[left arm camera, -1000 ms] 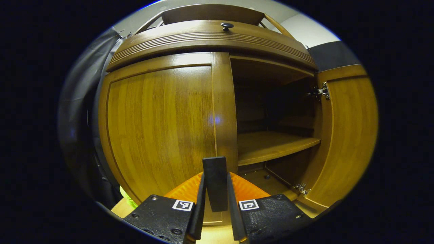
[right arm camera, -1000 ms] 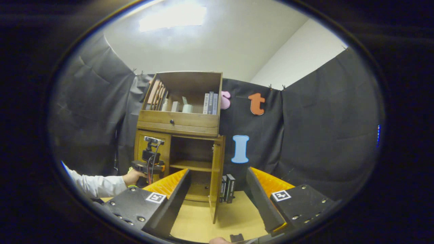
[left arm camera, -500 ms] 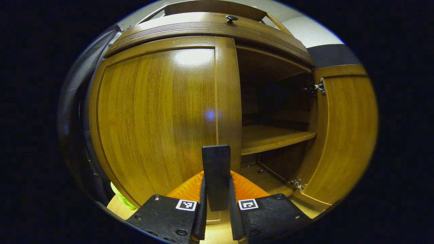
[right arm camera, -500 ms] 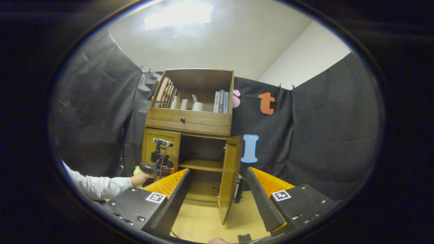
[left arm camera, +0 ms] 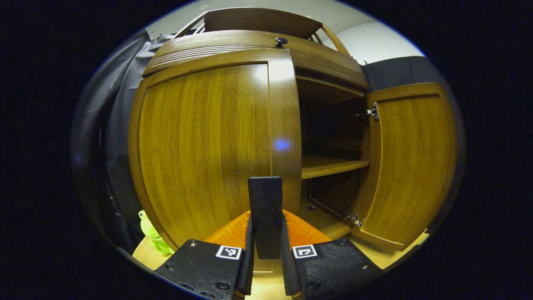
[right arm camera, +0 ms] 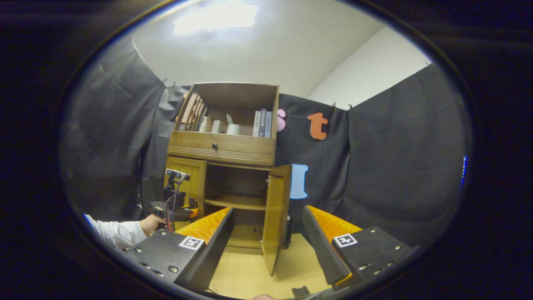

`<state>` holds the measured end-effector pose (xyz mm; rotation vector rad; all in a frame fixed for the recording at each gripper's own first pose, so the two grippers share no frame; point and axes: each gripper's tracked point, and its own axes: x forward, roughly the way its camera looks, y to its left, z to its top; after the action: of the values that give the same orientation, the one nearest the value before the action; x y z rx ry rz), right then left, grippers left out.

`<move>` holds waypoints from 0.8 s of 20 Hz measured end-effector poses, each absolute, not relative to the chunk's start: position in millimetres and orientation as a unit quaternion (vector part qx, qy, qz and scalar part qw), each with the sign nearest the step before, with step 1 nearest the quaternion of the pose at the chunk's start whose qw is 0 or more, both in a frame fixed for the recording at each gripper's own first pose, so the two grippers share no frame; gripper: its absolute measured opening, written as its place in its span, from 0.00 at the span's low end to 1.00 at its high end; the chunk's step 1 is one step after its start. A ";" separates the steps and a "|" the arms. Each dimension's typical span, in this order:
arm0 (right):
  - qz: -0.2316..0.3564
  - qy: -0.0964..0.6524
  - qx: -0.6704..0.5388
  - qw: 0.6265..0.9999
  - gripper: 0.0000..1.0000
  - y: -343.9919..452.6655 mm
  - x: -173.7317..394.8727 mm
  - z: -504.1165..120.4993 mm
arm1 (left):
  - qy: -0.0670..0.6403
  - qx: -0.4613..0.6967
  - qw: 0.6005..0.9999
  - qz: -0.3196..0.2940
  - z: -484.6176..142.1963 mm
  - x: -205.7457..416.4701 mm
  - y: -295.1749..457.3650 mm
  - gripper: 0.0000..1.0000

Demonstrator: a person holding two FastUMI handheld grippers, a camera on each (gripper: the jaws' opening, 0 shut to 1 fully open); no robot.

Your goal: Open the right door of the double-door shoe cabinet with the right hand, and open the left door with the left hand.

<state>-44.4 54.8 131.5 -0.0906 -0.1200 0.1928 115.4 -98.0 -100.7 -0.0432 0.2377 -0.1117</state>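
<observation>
Left gripper (left arm camera: 265,233) pinches the left door's (left arm camera: 204,141) handle (left arm camera: 265,208) at 6 o'clock; pull steadily outward. Right gripper (right arm camera: 266,246) hangs spread.

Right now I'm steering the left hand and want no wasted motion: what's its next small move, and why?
Probably keep drawing the left gripper back, swinging the left door outward: its fingers are clamped on the door's handle, the right door already stands open, and the left door looks barely ajar.
</observation>
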 end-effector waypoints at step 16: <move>0.131 -0.044 -0.039 0.990 0.98 109.8 -29.4 99.4 | 0.113 -0.008 0.990 -0.079 -85.9 36.0 -66.4 0.30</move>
<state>-29.4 109.8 99.4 -0.0780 -0.0877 0.2627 36.0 -66.4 -85.9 -0.0159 0.2274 -0.1582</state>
